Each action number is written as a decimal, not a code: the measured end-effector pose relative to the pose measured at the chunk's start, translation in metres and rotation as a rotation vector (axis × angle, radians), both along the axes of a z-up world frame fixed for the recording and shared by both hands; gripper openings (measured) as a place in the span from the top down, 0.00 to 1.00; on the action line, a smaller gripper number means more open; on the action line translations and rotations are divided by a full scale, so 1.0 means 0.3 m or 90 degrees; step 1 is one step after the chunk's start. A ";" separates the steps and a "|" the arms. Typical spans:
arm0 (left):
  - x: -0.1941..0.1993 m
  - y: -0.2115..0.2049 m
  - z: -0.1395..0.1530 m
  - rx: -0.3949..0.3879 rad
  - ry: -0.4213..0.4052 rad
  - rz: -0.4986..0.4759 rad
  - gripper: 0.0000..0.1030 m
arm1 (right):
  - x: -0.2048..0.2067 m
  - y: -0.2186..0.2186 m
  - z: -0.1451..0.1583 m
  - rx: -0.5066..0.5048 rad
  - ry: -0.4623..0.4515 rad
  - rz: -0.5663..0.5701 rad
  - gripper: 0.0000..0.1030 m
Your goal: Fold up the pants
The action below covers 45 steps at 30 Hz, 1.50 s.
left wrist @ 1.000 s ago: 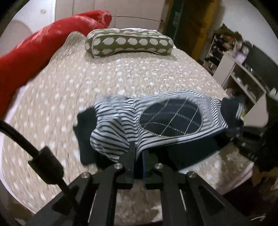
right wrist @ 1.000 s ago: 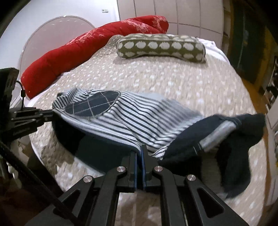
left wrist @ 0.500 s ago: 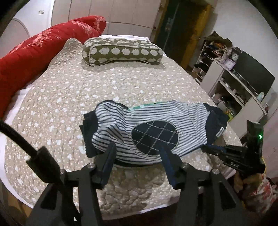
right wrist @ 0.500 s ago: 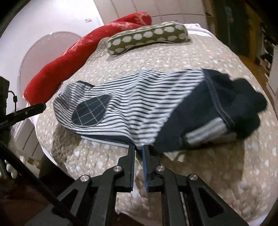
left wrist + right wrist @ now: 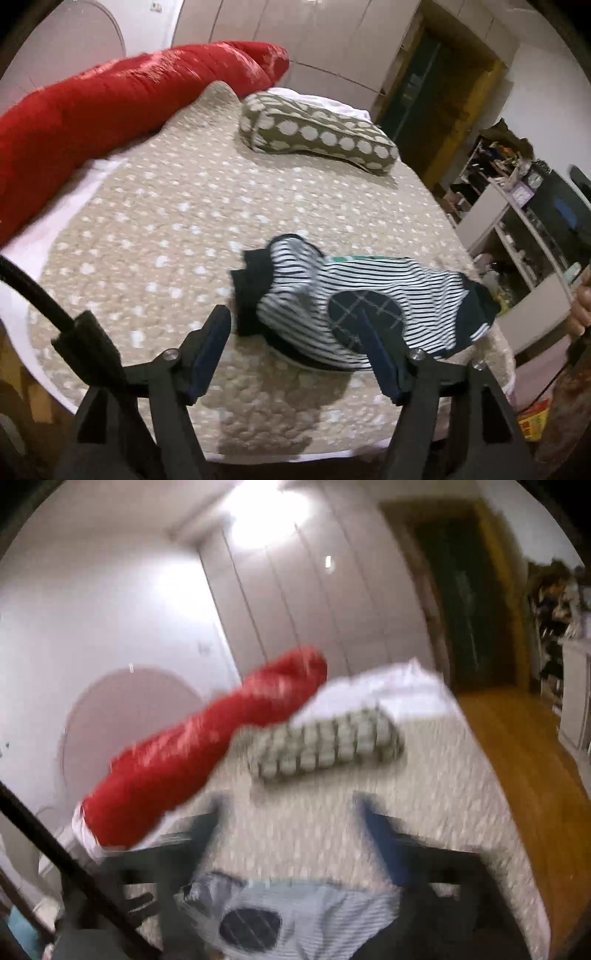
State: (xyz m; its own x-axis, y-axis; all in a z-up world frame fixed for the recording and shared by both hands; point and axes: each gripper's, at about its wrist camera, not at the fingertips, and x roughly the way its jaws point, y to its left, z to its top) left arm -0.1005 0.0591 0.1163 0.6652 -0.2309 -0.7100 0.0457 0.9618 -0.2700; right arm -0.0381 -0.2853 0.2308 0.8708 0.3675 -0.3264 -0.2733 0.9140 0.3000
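On the bed [image 5: 155,221], near its front edge, lie the striped pants [image 5: 369,295], bunched into a folded bundle with a dark round patch [image 5: 364,314] facing up and dark cuffs poking out at both ends. Left claw [image 5: 291,332] hangs just above that front edge, spread wide with nothing between its fingers [image 5: 214,332]; the right finger crosses in front of the patch, the other sits over bare quilt just left of the bundle. Over in the right wrist view everything is smeared with blur, but the right claw [image 5: 291,812] shows wide too, gripping nothing, its fingers [image 5: 376,823] framing open quilt while the pants [image 5: 295,912] sit low in the picture beneath it. Farther back, a spotted pillow [image 5: 317,133] rests across the head of the bed, and a long red cushion [image 5: 122,92] runs along the far left side. Shelves [image 5: 517,206] crowded with small items stand off to the right of the bed.
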 end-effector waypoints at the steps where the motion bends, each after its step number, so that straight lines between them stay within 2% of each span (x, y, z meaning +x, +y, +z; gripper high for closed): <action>1: -0.002 0.013 -0.004 0.005 -0.002 0.006 0.32 | -0.024 -0.015 -0.010 -0.012 -0.011 -0.019 0.06; 3: 0.005 0.038 -0.017 -0.005 0.002 0.013 0.32 | -0.044 -0.065 -0.093 -0.054 0.029 -0.069 0.06; 5: 0.019 0.043 -0.035 -0.020 0.011 0.015 0.32 | -0.039 -0.143 -0.230 -0.058 0.121 -0.122 0.06; 7: 0.026 0.026 -0.042 -0.025 0.014 0.006 0.32 | -0.033 -0.227 -0.370 -0.018 0.207 -0.162 0.08; 10: 0.027 -0.017 -0.036 -0.026 0.016 -0.013 0.32 | -0.021 -0.289 -0.489 0.026 0.249 -0.198 0.10; 13: 0.017 -0.035 -0.018 -0.013 0.008 -0.015 0.32 | 0.048 -0.309 -0.596 0.038 0.316 -0.229 0.10; 16: 0.009 -0.017 -0.005 -0.007 0.003 0.005 0.32 | 0.096 -0.344 -0.704 0.115 0.370 -0.233 0.16; 17: 0.011 -0.001 -0.003 -0.009 0.003 0.019 0.32 | 0.101 -0.351 -0.725 0.140 0.373 -0.236 0.40; 18: 0.014 0.011 -0.003 -0.012 0.005 0.031 0.32 | 0.104 -0.356 -0.741 0.156 0.372 -0.230 0.70; 20: 0.023 0.044 -0.007 -0.024 0.012 0.056 0.32 | 0.091 -0.383 -0.741 0.206 0.360 -0.211 0.73; 21: 0.027 0.056 -0.009 -0.027 0.014 0.064 0.32 | 0.076 -0.396 -0.725 0.202 0.346 -0.222 0.74; 24: 0.046 0.094 -0.029 -0.041 0.026 0.090 0.32 | 0.030 -0.431 -0.681 0.153 0.326 -0.276 0.75; 27: 0.082 0.120 -0.069 -0.075 0.048 0.103 0.32 | 0.007 -0.457 -0.671 0.111 0.335 -0.321 0.74; 30: 0.139 0.124 -0.120 -0.109 0.076 0.098 0.32 | 0.001 -0.459 -0.691 0.080 0.352 -0.343 0.67; 32: 0.189 0.110 -0.148 -0.127 0.089 0.085 0.32 | -0.008 -0.446 -0.687 0.057 0.344 -0.356 0.63; 35: 0.264 0.072 -0.180 -0.146 0.104 0.063 0.32 | -0.018 -0.433 -0.661 0.038 0.329 -0.359 0.62; 36: 0.285 0.054 -0.191 -0.138 0.111 0.057 0.32 | -0.032 -0.428 -0.646 0.027 0.319 -0.362 0.62; 37: 0.311 0.030 -0.208 -0.109 0.130 0.061 0.35 | -0.043 -0.426 -0.634 0.018 0.311 -0.367 0.62; 38: 0.333 0.004 -0.231 -0.069 0.157 0.069 0.52 | -0.052 -0.423 -0.623 0.012 0.304 -0.372 0.62; 39: 0.349 -0.025 -0.259 -0.034 0.184 0.063 0.60 | -0.067 -0.419 -0.608 0.006 0.296 -0.377 0.59; 40: 0.358 -0.052 -0.283 -0.002 0.202 0.053 0.62 | -0.077 -0.415 -0.594 0.003 0.290 -0.382 0.57; 42: 0.342 -0.091 -0.285 0.051 0.180 0.046 0.61 | -0.101 -0.408 -0.564 -0.014 0.271 -0.413 0.48; 43: 0.336 -0.100 -0.280 0.061 0.174 0.043 0.61 | -0.113 -0.405 -0.545 -0.024 0.260 -0.432 0.47; 44: 0.327 -0.102 -0.268 0.056 0.166 0.038 0.62 | -0.124 -0.403 -0.525 -0.031 0.248 -0.448 0.42; 45: 0.316 -0.089 -0.253 0.025 0.159 0.031 0.62 | -0.132 -0.393 -0.499 -0.036 0.234 -0.460 0.40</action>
